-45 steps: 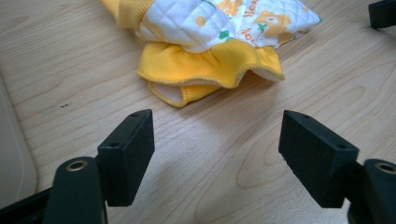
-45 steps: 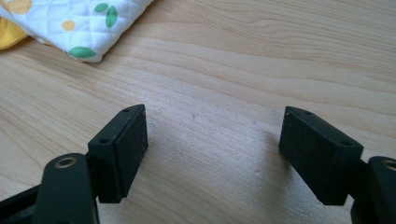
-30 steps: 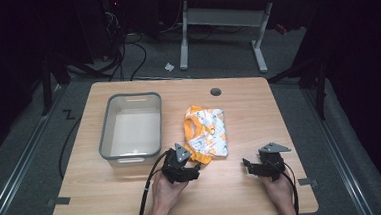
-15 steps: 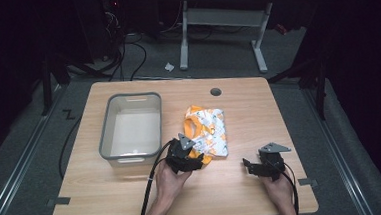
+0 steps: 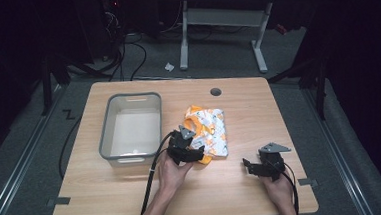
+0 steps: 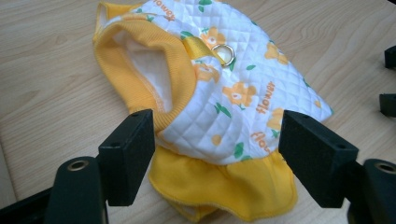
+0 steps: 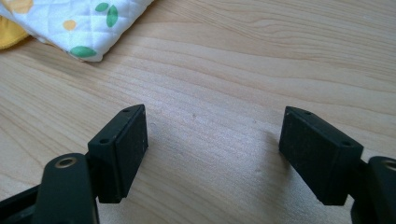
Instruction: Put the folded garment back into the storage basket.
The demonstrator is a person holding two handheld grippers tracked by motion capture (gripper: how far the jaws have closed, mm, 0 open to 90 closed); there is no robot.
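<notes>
Quilted pet vest [image 5: 207,132], lying flat near the middle of my wooden table [image 5: 290,131], just right of the grey plastic bin [image 5: 130,127] and apart from it. In the high view the bin stands at the left of the table, rectangular with a pale floor; the vest comes next, then bare wood, then my right gripper [image 5: 250,166] near the front edge, well apart from the vest. The vest's white quilted cloth is printed with orange flowers, green leaves and the orange word "flower". In the left gripper view, a wide yellow ribbed opening [image 6: 154,65] gapes at its left and shows a white lining; to the right of that opening a yellow strap carries a small metal ring [image 6: 225,52]; a yellow ruffled hem [image 6: 224,186] runs along the near edge. My left gripper [image 6: 217,156] is at that near edge, its jaws set wide with the hem and the lower quilted part between them, neither pad pressed on the cloth. In the right gripper view, the right gripper's jaws also stand wide apart over bare wood, holding nothing, with one white corner of the vest at the upper left. A small dark round hole [image 5: 215,92] sits in the tabletop beyond the vest.
</notes>
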